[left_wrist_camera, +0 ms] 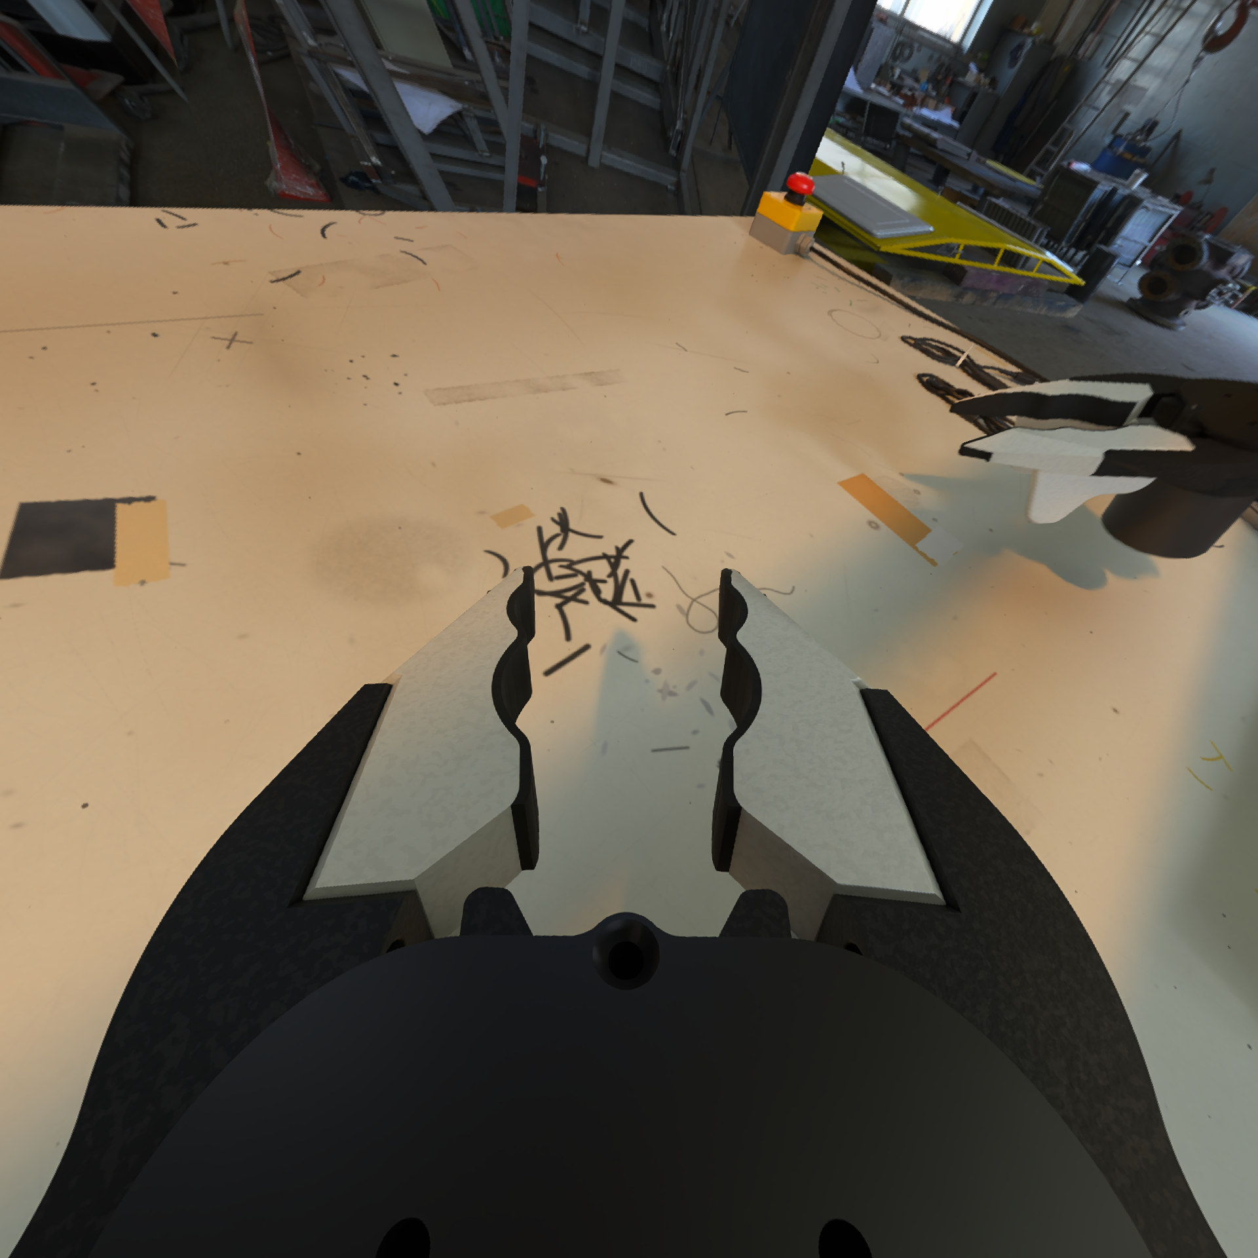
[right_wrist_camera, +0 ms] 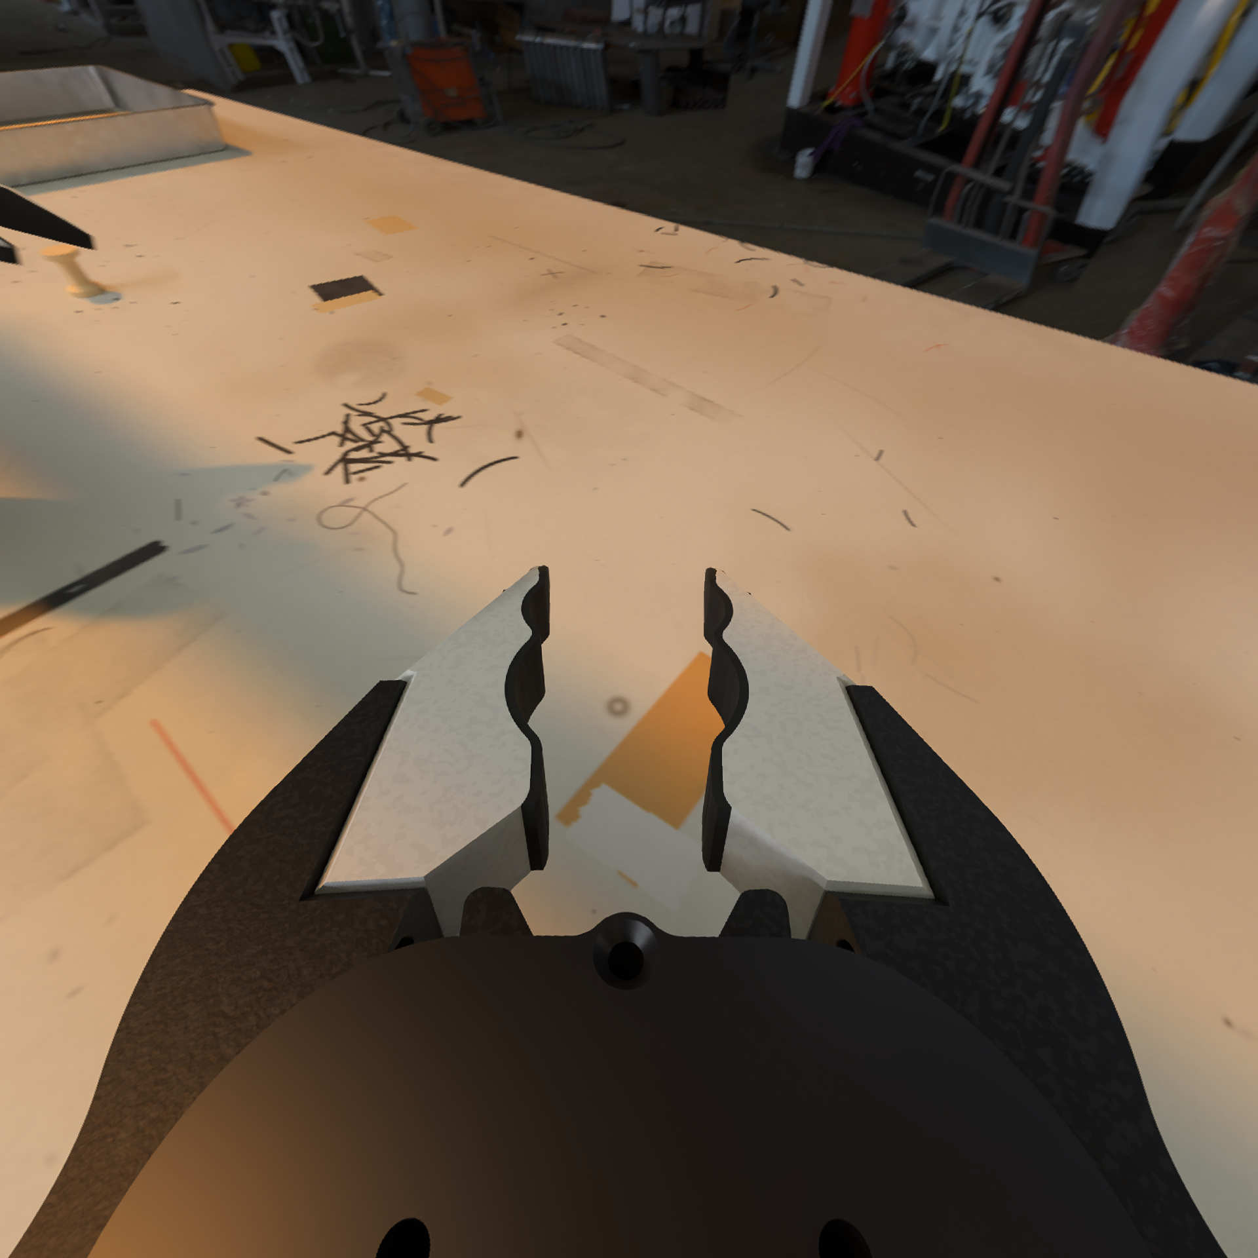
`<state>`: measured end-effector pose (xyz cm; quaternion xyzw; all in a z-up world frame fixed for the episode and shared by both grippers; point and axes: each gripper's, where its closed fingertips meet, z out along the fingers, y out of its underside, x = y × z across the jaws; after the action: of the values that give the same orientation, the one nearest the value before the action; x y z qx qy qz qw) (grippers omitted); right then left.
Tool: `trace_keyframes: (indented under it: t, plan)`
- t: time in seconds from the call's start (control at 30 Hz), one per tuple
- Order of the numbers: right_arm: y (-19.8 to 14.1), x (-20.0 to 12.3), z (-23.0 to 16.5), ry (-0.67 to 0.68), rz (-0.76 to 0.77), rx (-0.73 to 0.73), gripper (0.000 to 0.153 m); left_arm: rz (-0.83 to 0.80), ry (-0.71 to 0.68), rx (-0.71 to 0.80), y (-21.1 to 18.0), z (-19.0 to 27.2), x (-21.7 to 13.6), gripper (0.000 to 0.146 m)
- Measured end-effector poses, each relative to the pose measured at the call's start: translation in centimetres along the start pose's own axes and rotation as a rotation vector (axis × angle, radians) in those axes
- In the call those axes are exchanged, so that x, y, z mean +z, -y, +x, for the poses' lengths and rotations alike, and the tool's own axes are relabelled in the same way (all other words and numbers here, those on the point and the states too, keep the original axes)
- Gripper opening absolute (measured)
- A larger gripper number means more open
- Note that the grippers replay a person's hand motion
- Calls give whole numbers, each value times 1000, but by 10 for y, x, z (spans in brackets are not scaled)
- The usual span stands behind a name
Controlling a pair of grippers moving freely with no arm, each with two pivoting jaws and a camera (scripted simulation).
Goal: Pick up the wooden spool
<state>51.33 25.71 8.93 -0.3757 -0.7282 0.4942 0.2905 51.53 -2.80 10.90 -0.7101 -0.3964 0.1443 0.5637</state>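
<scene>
The wooden spool (right_wrist_camera: 76, 276) is small and pale. It rests tilted on the tan table (right_wrist_camera: 885, 476), far to the left in the right wrist view, and does not show in the left wrist view. My left gripper (left_wrist_camera: 625, 578) is open and empty above black scribble marks on the table. A dark tip of it (right_wrist_camera: 47, 228) shows just above the spool in the right wrist view. My right gripper (right_wrist_camera: 626, 575) is open and empty over an orange patch, far from the spool. It also shows at the right edge of the left wrist view (left_wrist_camera: 973, 429).
A shallow metal tray (right_wrist_camera: 102, 129) stands at the far left corner, beyond the spool. A yellow box with a red button (left_wrist_camera: 786, 218) sits at the table's far right edge, with coiled dark cables (left_wrist_camera: 953, 361) nearby. The table edges drop off to a workshop floor.
</scene>
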Motion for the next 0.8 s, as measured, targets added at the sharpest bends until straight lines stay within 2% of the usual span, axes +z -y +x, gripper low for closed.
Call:
trace_keyframes:
  t: [0.2,0.4,0.6,0.7,0.8]
  plan:
    - [-10,7,12,-16,54,119,43,-22,-5,38,-3,-1,4,54]
    - [-9,6,18,-63,77,100,39,-52,-123,10,-7,17,25,56]
    - [-18,17,11,-91,-31,7,41,-58,-140,-5,-7,12,29,60]
    - [-17,21,5,-82,-46,-44,42,-37,-152,-33,-4,8,26,59]
    - [-9,27,-6,-28,-36,-33,48,-3,-162,-29,1,8,21,59]
